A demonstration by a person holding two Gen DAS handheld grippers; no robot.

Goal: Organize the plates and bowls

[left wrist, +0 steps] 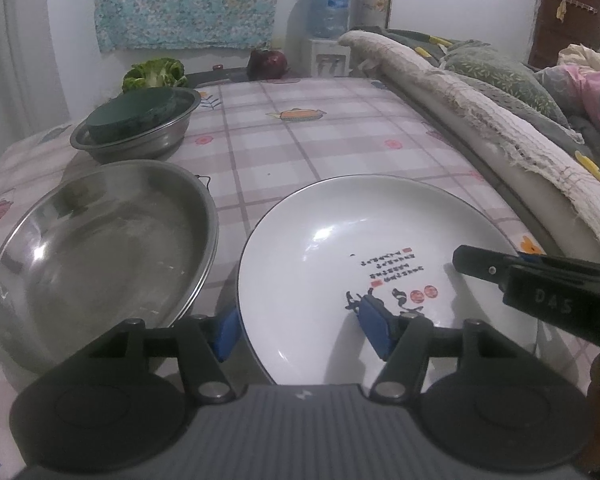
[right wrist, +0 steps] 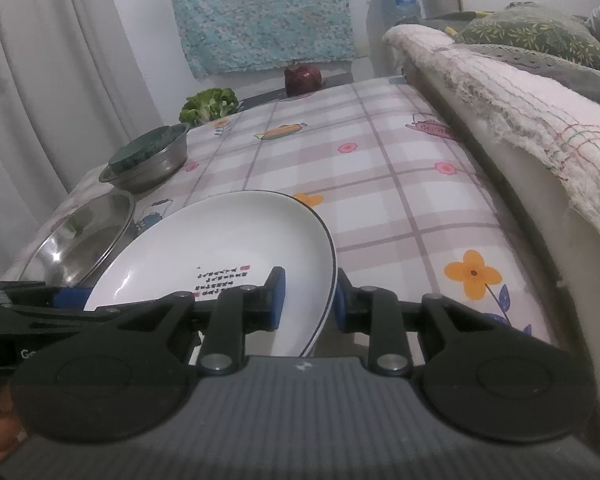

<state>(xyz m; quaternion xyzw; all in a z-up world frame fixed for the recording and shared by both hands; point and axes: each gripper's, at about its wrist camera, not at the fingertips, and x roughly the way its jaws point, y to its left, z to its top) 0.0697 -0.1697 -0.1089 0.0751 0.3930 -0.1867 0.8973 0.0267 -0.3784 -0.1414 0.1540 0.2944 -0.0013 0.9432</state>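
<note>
A white plate (left wrist: 340, 240) with black script and red seals lies on the checked tablecloth (left wrist: 300, 136). My left gripper (left wrist: 299, 332) straddles its near left rim. One blue pad is outside the rim, the other over the plate's inside, and the jaws stand wide apart and open. My right gripper (right wrist: 310, 302) has the white plate's (right wrist: 220, 232) right rim between its blue pads, which stand a little off it. One right finger (left wrist: 476, 260) shows over the plate's right side. Left of the plate lies a large steel basin (left wrist: 100, 248).
A small steel bowl (left wrist: 140, 128) holding a dark green round thing sits behind the basin. Broccoli (left wrist: 154, 74) and a dark red vegetable (left wrist: 266, 64) lie at the table's far end. A blanket-covered couch edge (left wrist: 480, 120) runs along the right side.
</note>
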